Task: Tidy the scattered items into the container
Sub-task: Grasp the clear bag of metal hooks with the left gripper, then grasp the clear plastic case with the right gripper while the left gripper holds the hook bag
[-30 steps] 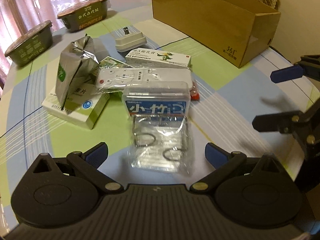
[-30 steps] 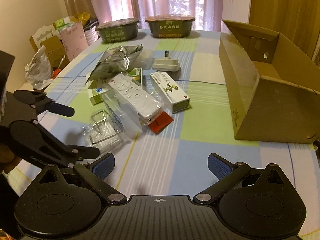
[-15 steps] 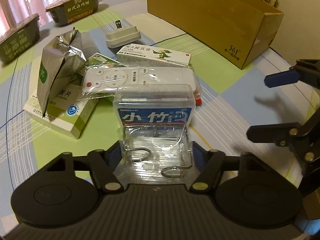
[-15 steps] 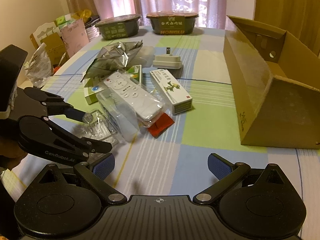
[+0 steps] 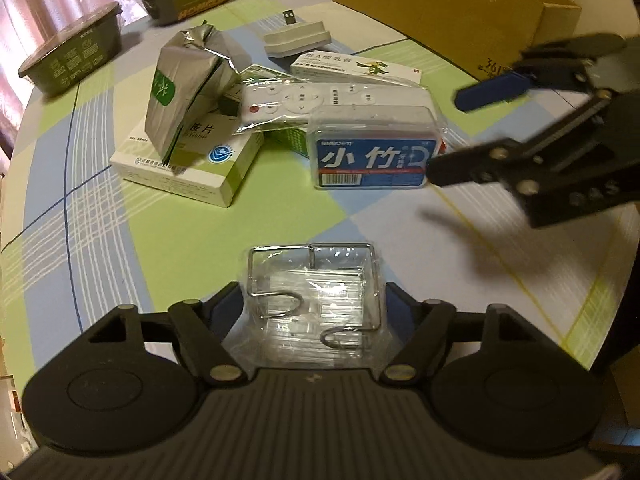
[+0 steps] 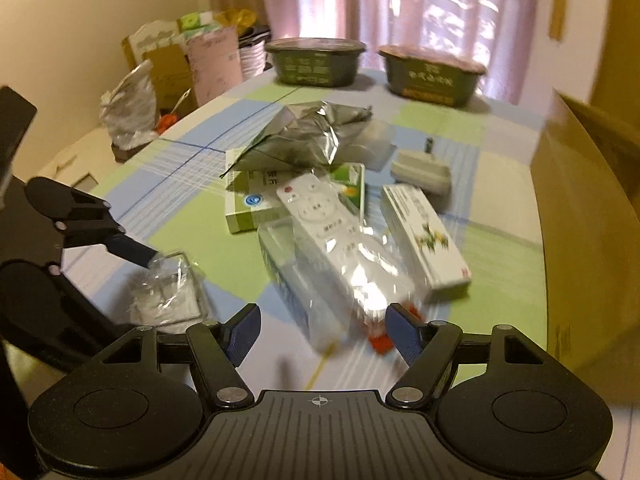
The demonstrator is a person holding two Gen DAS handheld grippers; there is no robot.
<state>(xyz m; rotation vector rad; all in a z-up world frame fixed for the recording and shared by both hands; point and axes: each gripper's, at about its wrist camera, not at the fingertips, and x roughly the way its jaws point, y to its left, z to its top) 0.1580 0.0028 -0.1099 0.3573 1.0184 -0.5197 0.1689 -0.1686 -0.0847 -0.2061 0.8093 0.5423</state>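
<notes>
My left gripper (image 5: 314,296) is shut on a clear plastic packet of metal hooks (image 5: 316,312), held apart from the pile. The pile beyond holds a blue-labelled clear box (image 5: 374,148), a bagged white remote (image 5: 316,98), a silver foil pouch (image 5: 180,88), a white-green medicine box (image 5: 188,168), an ointment carton (image 5: 356,68) and a white plug (image 5: 298,38). My right gripper (image 6: 324,332) is open, its fingers on either side of the near ends of the remote (image 6: 332,236) and clear box (image 6: 296,280). The cardboard box (image 6: 580,208) stands to the right.
Two dark lidded bowls (image 6: 316,60) (image 6: 432,76) sit at the table's far edge. Bags and cartons (image 6: 168,68) crowd the area beyond the left edge. A red scrap (image 6: 380,342) lies under the remote. The checked tablecloth (image 5: 80,240) stretches left of the pile.
The left gripper shut on the hook packet and drew it back from the pile. The right gripper swung in towards the remote and clear box.
</notes>
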